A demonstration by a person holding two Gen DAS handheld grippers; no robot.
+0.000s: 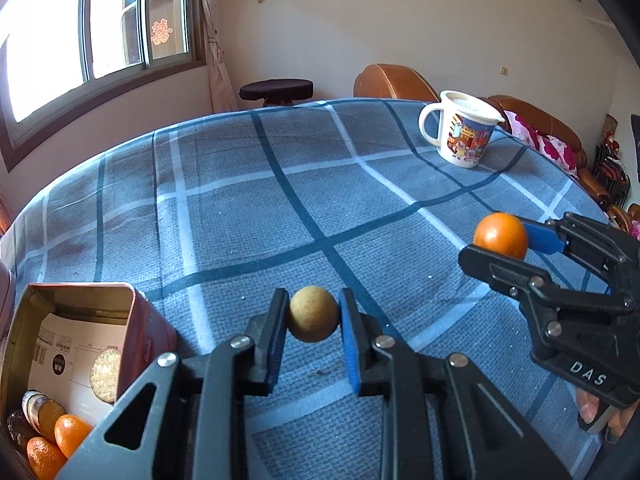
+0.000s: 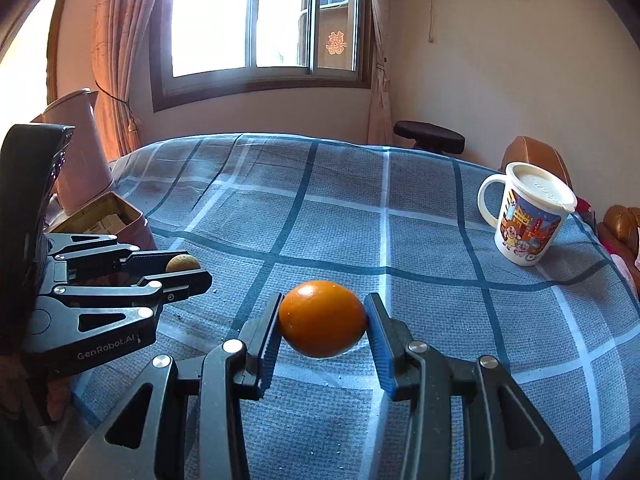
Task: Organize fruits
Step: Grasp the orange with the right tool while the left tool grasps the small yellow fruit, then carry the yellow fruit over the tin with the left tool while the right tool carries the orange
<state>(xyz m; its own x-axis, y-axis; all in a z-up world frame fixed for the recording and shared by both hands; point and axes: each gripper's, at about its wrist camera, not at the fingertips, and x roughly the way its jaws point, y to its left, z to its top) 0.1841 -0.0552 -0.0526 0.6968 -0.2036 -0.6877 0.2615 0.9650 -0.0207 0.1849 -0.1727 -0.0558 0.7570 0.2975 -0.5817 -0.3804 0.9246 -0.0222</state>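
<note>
My left gripper [image 1: 314, 314] is shut on a small tan round fruit [image 1: 313, 313], held just above the blue checked tablecloth [image 1: 248, 216]. My right gripper [image 2: 322, 320] is shut on a shiny orange fruit [image 2: 322, 323], also near the cloth. In the left wrist view the right gripper [image 1: 500, 242] shows at the right with the orange fruit [image 1: 501, 235]. In the right wrist view the left gripper [image 2: 186, 270] shows at the left with the tan fruit [image 2: 182, 263]. An open metal tin [image 1: 72, 300] at the lower left holds several small oranges [image 1: 70, 434].
A white lidded cartoon mug [image 1: 464, 132] stands at the table's far right; it also shows in the right wrist view [image 2: 526, 216]. A pink kettle [image 2: 80, 152] stands behind the tin [image 2: 100, 216]. A dark stool [image 1: 276, 90] and brown sofa [image 1: 392, 82] lie beyond the table.
</note>
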